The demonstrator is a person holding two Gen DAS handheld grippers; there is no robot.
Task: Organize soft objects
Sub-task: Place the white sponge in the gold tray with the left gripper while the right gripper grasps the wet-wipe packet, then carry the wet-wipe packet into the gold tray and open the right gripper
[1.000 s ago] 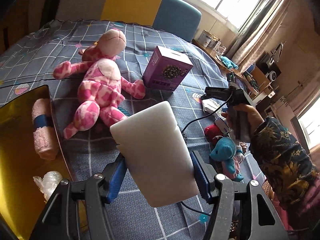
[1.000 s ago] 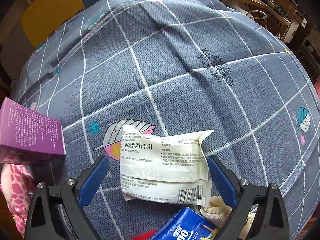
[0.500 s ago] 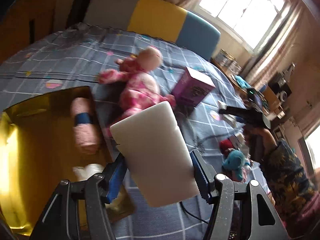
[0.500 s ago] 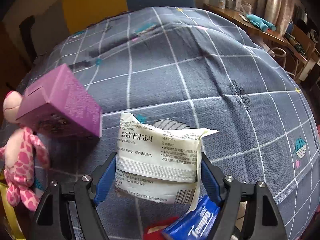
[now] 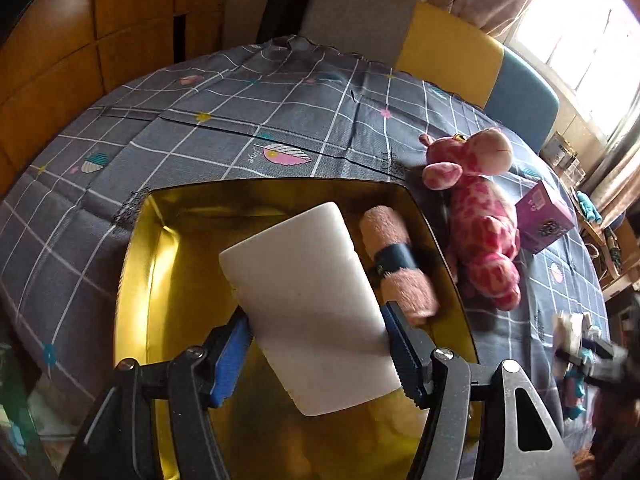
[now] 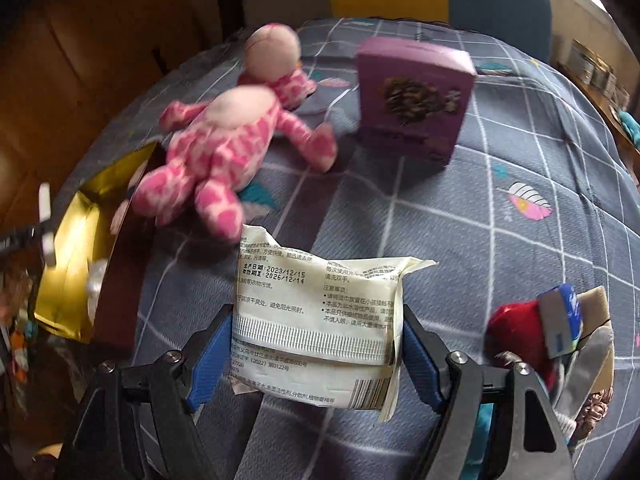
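The left gripper (image 5: 316, 344) pinches a white foam block (image 5: 308, 304) between its blue pads, one pad pressed to each side, and holds it tilted above the open gold tray (image 5: 136, 280), which sits on the grey checked bedspread (image 5: 248, 112). Inside the tray, along its right wall, lies a rolled pink towel (image 5: 396, 264) bound by a dark band, just right of the block. Outside the tray's right wall, close beside it, a pink spotted plush toy (image 5: 480, 232) lies on the bedspread with its head toward the far side, and a purple box (image 5: 544, 216) stands just right of the plush. The right gripper (image 6: 316, 348) clamps a cream printed packet (image 6: 320, 312) between its blue pads, the packet standing up out of the fingers with its text facing the camera, held above the bedspread (image 6: 500, 220). In the right wrist view the plush toy (image 6: 224, 140) lies beyond the packet to the left, touching the far right corner of the gold tray (image 6: 72, 248), and the purple box (image 6: 412, 100) stands farther off, right of the plush. At the near right, a red soft item (image 6: 516, 328) and a blue and white tissue pack (image 6: 560, 320) lie together in a blurred heap.
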